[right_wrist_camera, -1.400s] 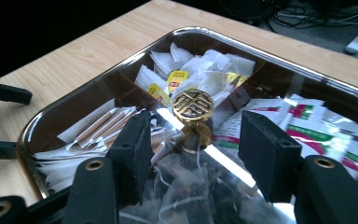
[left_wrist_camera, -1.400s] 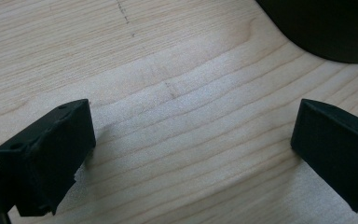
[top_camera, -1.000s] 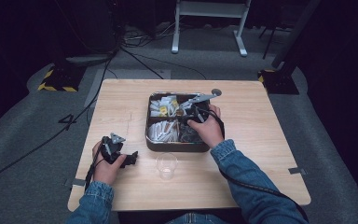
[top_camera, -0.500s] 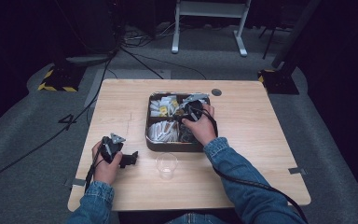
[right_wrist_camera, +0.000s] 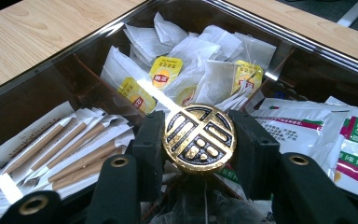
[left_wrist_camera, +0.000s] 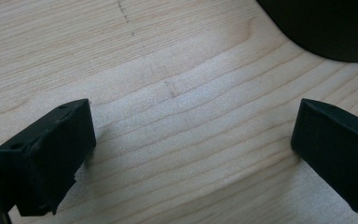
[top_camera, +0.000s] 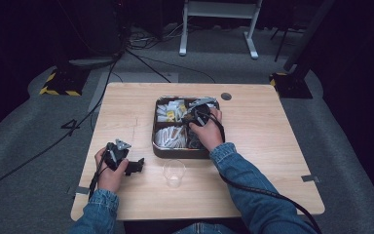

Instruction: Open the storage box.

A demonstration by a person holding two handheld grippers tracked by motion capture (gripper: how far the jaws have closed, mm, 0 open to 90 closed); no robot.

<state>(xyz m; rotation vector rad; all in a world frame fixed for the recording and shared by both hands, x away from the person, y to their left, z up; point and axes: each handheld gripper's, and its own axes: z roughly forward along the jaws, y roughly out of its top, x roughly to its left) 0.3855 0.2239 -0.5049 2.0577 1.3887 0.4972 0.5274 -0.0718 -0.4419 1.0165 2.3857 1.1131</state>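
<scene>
Two black jaws of the right gripper [right_wrist_camera: 199,154] clamp a round gold knob [right_wrist_camera: 199,138] squarely between them, above the compartmented tray [top_camera: 157,127] of tea bags [right_wrist_camera: 200,60]. Well apart, the left gripper [left_wrist_camera: 193,149] rests spread wide on the bare table [left_wrist_camera: 168,60], holding nothing.

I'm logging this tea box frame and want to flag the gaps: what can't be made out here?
- Right gripper view: the right claw clamps a round gold ornamental knob; what it is attached to lies hidden beneath.
- High view: the person's hand covers that knob, and the packets in the dark compartmented box are too small to read.
- Left gripper view: a dark rounded object is cut off by the top edge.
</scene>
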